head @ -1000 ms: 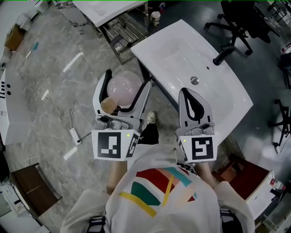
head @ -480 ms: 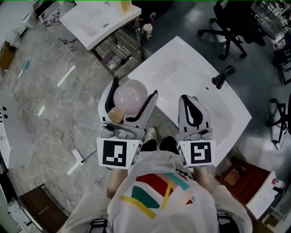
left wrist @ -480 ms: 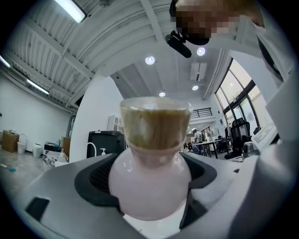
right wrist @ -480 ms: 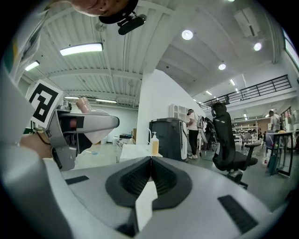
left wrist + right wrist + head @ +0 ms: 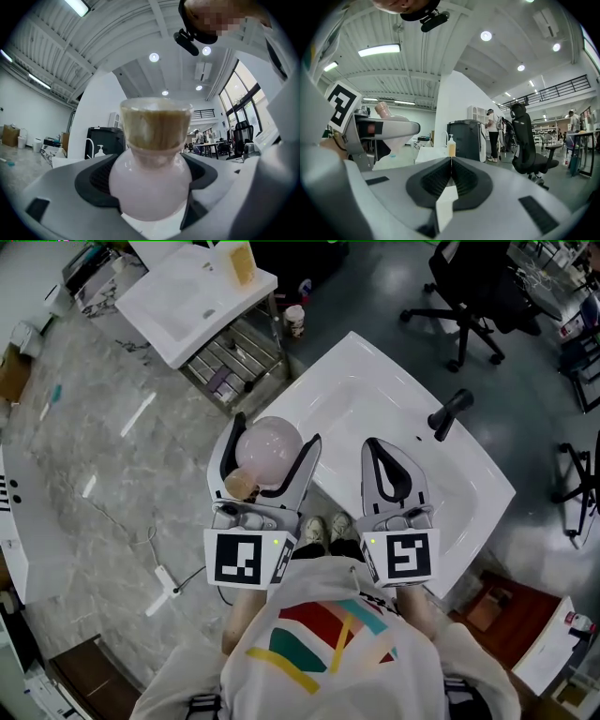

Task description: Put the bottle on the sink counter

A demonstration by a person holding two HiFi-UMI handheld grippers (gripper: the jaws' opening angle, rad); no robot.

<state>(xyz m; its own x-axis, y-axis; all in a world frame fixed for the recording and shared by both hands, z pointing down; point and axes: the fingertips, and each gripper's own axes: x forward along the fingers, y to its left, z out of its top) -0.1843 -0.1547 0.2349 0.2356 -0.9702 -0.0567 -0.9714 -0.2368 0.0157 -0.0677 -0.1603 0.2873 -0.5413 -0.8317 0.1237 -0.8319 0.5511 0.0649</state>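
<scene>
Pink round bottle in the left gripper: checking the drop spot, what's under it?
From the head view, the pink round bottle, clamped in the left gripper, hangs over the white sink counter's left corner. Bottle and jaws cover the spot directly beneath.

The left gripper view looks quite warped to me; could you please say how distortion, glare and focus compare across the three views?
Left gripper view: strong fisheye, dark corners; the bottle fills the centre and looks soft, ceiling lights flare. Right gripper view: same curvature, sharper background, one bright strip light. Head view: milder bending, even light, the white sink nearly washed out.
</scene>
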